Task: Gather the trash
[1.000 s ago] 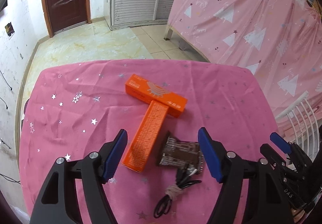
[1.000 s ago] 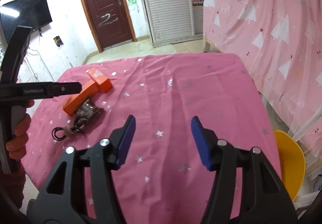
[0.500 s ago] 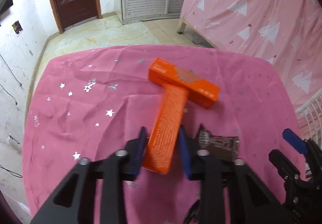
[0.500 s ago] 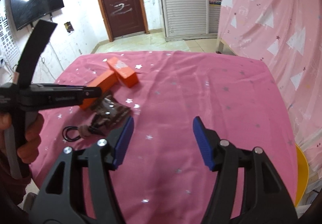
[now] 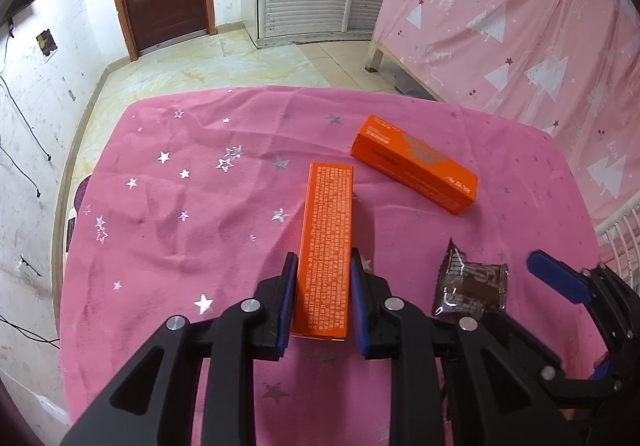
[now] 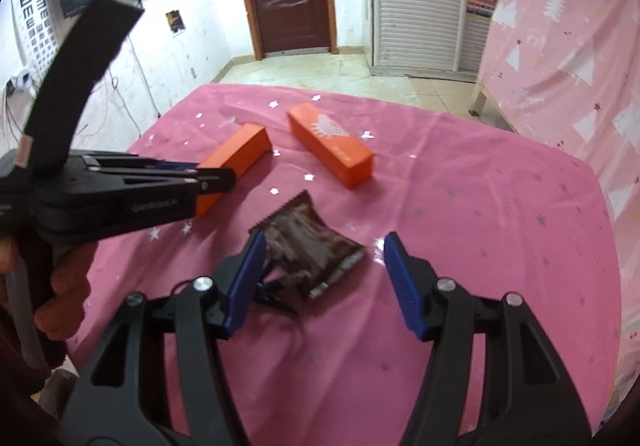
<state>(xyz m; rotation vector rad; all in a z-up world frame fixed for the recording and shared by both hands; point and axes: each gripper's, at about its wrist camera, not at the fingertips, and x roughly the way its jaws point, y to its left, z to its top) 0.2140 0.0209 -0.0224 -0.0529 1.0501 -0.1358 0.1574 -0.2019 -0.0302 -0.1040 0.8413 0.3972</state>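
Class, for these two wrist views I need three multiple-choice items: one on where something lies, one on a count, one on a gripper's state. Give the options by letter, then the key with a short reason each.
1. Where does the brown wrapper lie?
A. On the floor
B. On the pink tablecloth, in front of the right gripper
C. On top of an orange box

2. How many orange boxes are there?
A. One
B. Two
C. Four

3. What is the left gripper doing?
A. Shut on the long orange box
B. Open and holding nothing
C. Shut on the wrapper

Key: 1 B, the wrapper lies on the cloth ahead of the open blue pads. 2 B, the held box plus the second orange box. 3 A, both pads press its sides.
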